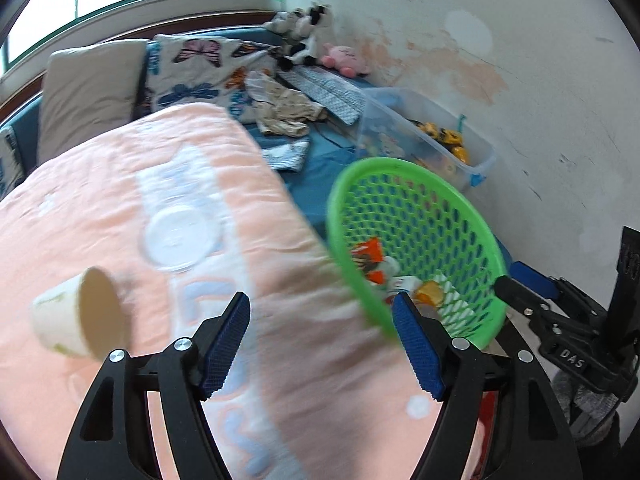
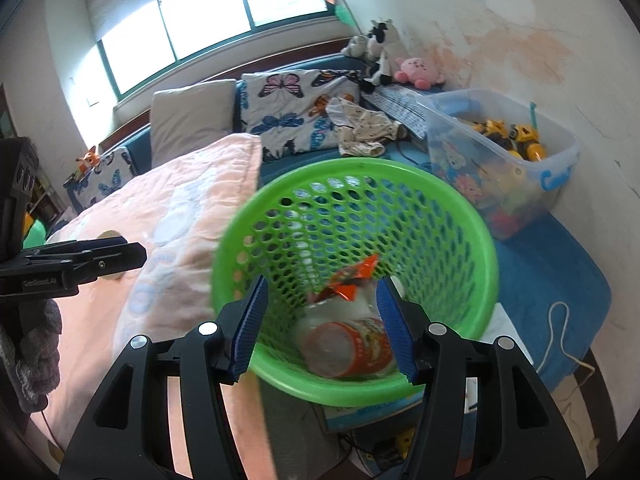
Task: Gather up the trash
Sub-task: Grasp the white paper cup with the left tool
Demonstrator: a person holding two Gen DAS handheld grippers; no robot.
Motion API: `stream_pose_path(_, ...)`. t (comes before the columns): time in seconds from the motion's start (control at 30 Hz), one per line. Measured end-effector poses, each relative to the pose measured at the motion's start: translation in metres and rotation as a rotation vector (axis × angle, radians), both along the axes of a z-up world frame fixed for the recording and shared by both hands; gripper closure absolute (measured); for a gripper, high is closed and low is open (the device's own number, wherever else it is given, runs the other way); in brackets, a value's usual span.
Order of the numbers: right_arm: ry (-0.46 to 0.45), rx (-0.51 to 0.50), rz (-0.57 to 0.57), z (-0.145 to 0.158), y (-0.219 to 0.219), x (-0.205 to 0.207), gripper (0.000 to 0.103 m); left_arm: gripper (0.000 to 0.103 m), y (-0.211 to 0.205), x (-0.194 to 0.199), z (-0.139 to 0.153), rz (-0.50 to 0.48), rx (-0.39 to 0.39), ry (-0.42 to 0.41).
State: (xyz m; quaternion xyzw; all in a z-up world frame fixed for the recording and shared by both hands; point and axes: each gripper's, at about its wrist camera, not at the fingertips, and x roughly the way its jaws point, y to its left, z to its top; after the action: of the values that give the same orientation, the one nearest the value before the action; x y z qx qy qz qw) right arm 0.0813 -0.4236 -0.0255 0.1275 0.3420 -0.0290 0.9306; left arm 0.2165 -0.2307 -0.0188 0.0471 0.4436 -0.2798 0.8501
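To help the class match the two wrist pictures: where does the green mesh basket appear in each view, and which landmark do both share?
Left wrist: green mesh basket sits right of centre, tilted, trash inside.
Right wrist: the basket fills the centre, seen from above its mouth.
Shared landmark: the clear toy bin against the wall, behind the basket.

Left tool (image 1: 322,344): black arms, blue ribbed pads, silver screws; grey sleeve (image 1: 588,408).

Bright green-framed window (image 2: 208,28) far beyond jaws; stained white plaster wall (image 2: 520,40) right; blue-sheeted bed (image 2: 552,276) below, right.
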Motion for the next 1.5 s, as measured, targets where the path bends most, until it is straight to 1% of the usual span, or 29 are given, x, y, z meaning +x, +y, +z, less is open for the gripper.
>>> stream_pose_path(0.23,-0.017,-0.012,0.067,0.012,0.030,0.013,0.044,0.028,0.058,0.002,0.008,0.123,0.012,-0.045)
stream_pose_path(0.3,-0.021,-0.012,0.083,0.013,0.036,0.016,0.044,0.025,0.074,0.002,0.011,0.158,0.012,-0.067)
stream_pose_path(0.33,-0.022,-0.012,0.090,0.014,0.039,0.017,0.043,0.020,0.086,0.001,0.013,0.178,0.010,-0.083)
stream_pose_path(0.37,-0.024,-0.011,0.100,0.015,0.044,0.019,0.043,0.018,0.092,0.001,0.015,0.189,0.010,-0.094)
stream_pose_path(0.4,-0.025,-0.011,0.107,0.015,0.046,0.021,0.043,0.017,0.103,0.001,0.016,0.208,0.016,-0.115)
stream_pose_path(0.47,-0.026,-0.012,0.125,0.016,0.053,0.025,0.043,0.011,0.119,0.003,0.015,0.242,0.033,-0.139)
stream_pose_path(0.53,-0.026,-0.013,0.140,0.016,0.060,0.028,0.043,0.011,0.133,0.007,0.010,0.271,0.038,-0.136)
stream_pose_path(0.63,-0.026,-0.013,0.160,0.017,0.071,0.033,0.043,0.010,0.150,0.016,0.000,0.288,0.036,-0.110)
stream_pose_path(0.73,-0.025,-0.013,0.175,0.017,0.079,0.038,0.043,0.009,0.159,0.024,-0.010,0.282,0.028,-0.078)
stream_pose_path(1.0,-0.011,-0.029,0.214,0.016,0.099,0.052,0.042,0.008,0.170,0.039,-0.025,0.278,-0.009,-0.042)
stream_pose_path(1.2,-0.004,-0.033,0.241,0.015,0.111,0.061,0.042,0.008,0.170,0.048,-0.036,0.274,-0.019,-0.025)
stream_pose_path(1.4,0.004,-0.042,0.271,0.016,0.125,0.073,0.042,0.008,0.173,0.056,-0.043,0.272,-0.045,-0.001)
stream_pose_path(1.5,0.009,-0.036,0.286,0.016,0.130,0.079,0.042,0.008,0.173,0.059,-0.045,0.265,-0.058,-0.002)
